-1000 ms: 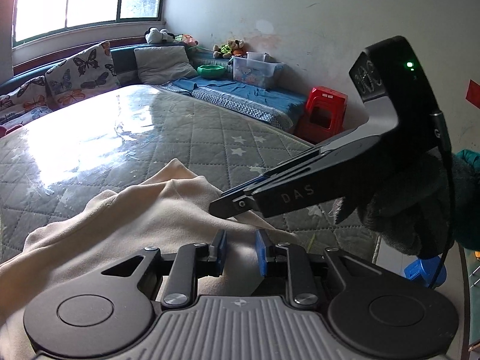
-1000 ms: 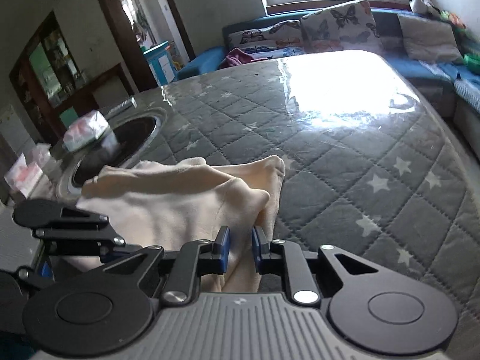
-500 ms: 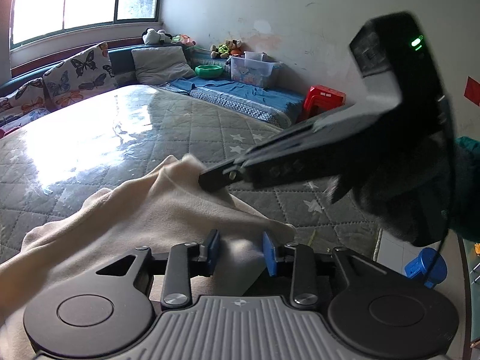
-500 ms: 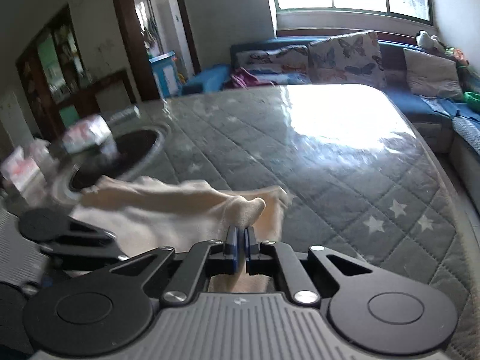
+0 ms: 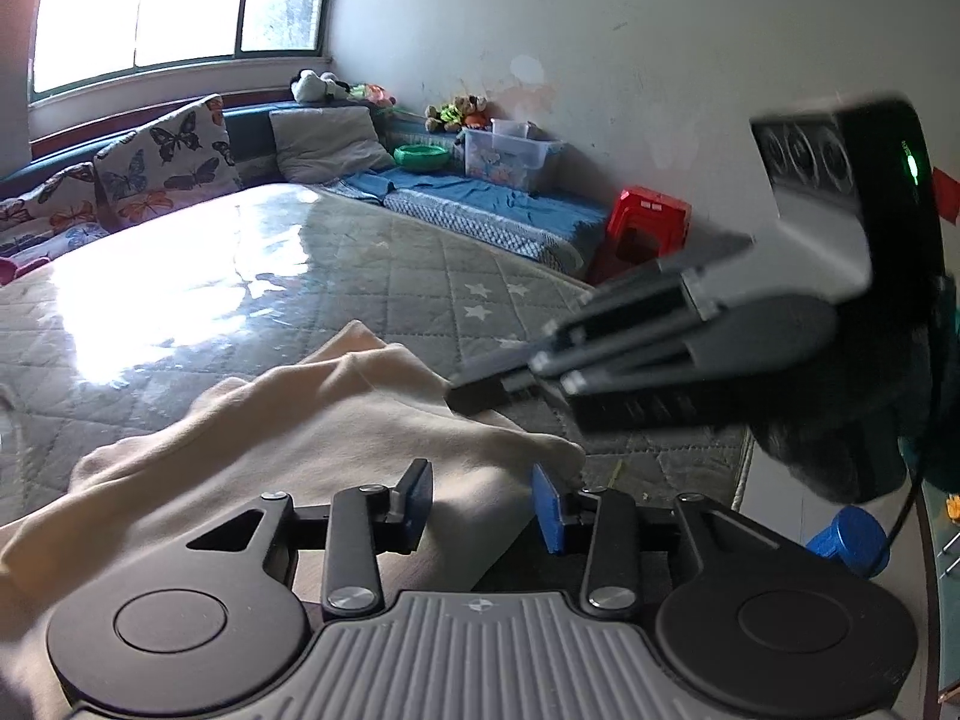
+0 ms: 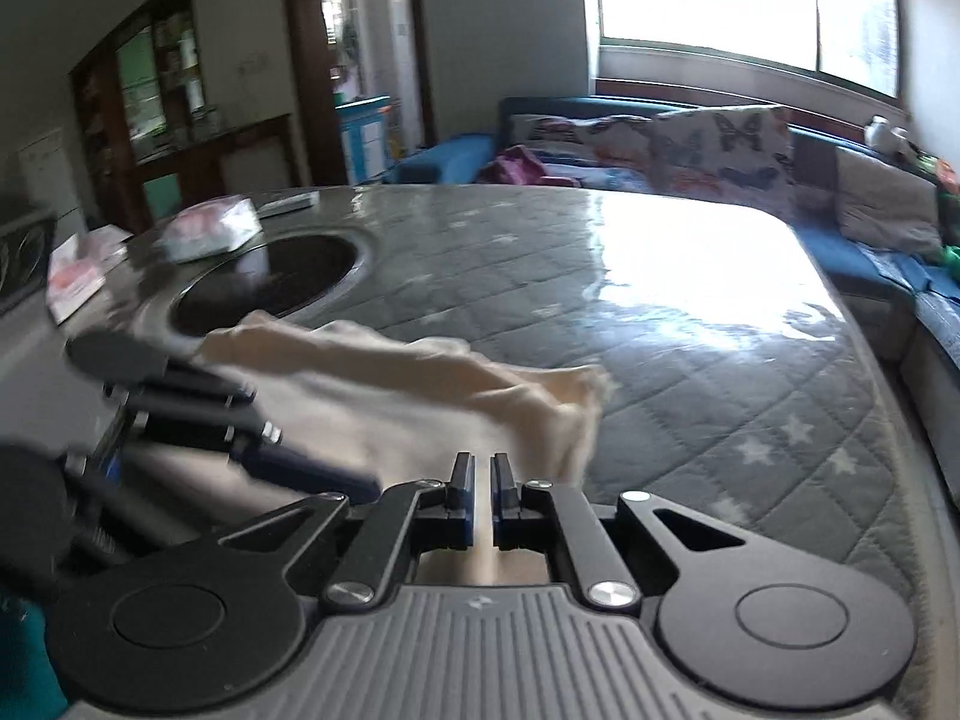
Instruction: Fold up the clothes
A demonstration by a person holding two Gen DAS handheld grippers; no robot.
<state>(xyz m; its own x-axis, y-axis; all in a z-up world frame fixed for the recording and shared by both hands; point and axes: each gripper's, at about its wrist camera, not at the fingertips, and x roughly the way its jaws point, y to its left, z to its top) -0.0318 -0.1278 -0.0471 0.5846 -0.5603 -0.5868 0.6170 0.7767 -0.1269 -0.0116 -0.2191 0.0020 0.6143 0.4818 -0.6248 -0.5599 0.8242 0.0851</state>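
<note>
Plainly, from the left wrist, the left gripper (image 5: 482,495) stands with jaws apart over a soft, light cream garment (image 5: 312,420) heaped near the quilted table's (image 5: 420,264) near edge. From the right wrist, the right gripper (image 6: 483,495) has jaws nearly together, seemingly pinching cloth; hems and corners suit gripping.

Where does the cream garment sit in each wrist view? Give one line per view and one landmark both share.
Left wrist view: the cream garment fills the lower left, running under the open left gripper.
Right wrist view: it lies centre-left, its near edge pinched in the right gripper.
Shared landmark: the butterfly-print cushion, at upper left in the left view and upper right in the right.
</note>
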